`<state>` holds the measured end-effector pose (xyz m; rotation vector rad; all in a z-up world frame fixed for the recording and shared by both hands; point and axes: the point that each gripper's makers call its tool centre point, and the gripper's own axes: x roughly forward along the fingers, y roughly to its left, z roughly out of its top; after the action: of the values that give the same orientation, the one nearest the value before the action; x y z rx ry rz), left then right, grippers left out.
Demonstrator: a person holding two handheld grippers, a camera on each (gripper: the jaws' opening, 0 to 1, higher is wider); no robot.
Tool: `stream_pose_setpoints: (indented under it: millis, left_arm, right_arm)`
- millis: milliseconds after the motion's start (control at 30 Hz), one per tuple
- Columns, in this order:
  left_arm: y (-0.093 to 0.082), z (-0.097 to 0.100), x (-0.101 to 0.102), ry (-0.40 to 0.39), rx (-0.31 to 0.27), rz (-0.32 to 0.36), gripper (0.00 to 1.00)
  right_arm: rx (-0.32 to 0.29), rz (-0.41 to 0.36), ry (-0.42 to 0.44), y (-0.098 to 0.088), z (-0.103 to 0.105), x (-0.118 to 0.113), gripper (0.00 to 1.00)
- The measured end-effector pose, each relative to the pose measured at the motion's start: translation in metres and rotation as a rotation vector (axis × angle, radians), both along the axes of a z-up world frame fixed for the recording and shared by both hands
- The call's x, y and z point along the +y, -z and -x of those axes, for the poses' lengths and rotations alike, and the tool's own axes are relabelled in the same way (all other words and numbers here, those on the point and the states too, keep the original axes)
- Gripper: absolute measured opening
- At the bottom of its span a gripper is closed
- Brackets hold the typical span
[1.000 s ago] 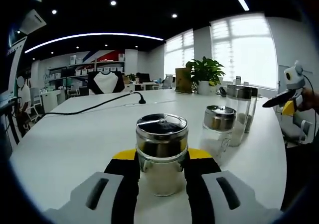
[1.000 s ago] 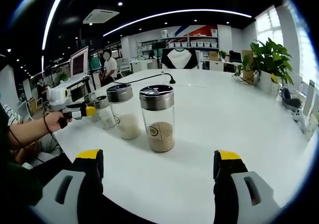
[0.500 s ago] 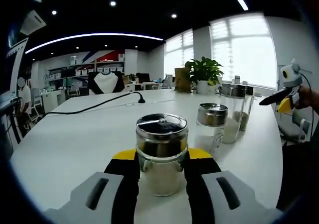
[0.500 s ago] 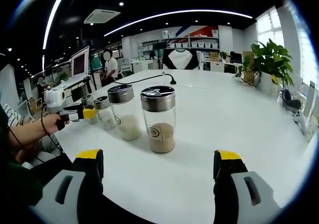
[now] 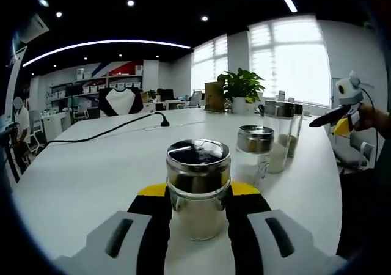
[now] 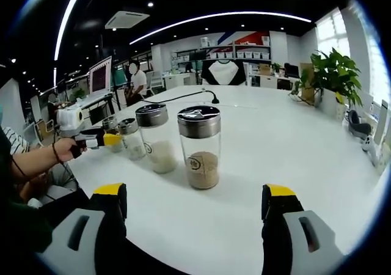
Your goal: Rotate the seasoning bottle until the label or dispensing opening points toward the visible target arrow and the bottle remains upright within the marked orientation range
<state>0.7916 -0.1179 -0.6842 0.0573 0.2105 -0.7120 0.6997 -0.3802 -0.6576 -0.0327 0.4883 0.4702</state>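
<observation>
In the left gripper view, the short clear glass jar with steel lid [image 5: 255, 155] and two taller jars [image 5: 280, 134] now appear nearer together — the camera turns.

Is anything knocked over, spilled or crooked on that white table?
Nothing stands out. The seasoning bottle stands upright between the left gripper's jaws, the other jars are upright too, and the table looks clean.

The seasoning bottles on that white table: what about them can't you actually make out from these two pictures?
- Target arrow: no arrow or marked range can be made out on the table.
- Held bottle, left gripper view: the left gripper covers both sides; any label is unseen.
- Brown-powder bottle, right gripper view: its round label is too small to read.
- Far bottles, left gripper view: they overlap, so their contents blur together.
</observation>
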Motion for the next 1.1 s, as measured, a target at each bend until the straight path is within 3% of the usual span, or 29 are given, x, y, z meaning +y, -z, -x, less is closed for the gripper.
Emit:
stream_pose_setpoints:
  millis: [933, 1100]
  left_arm:
    - [-0.001, 0.010, -0.011, 0.384, 0.017, -0.035, 0.36]
    - [0.001, 0.011, -0.010, 0.501, 0.046, -0.077, 0.36]
  right_arm:
    - [0.004, 0.004, 0.009, 0.001, 0.002, -0.004, 0.93]
    - [0.001, 0.004, 0.009, 0.000, 0.001, -0.003, 0.93]
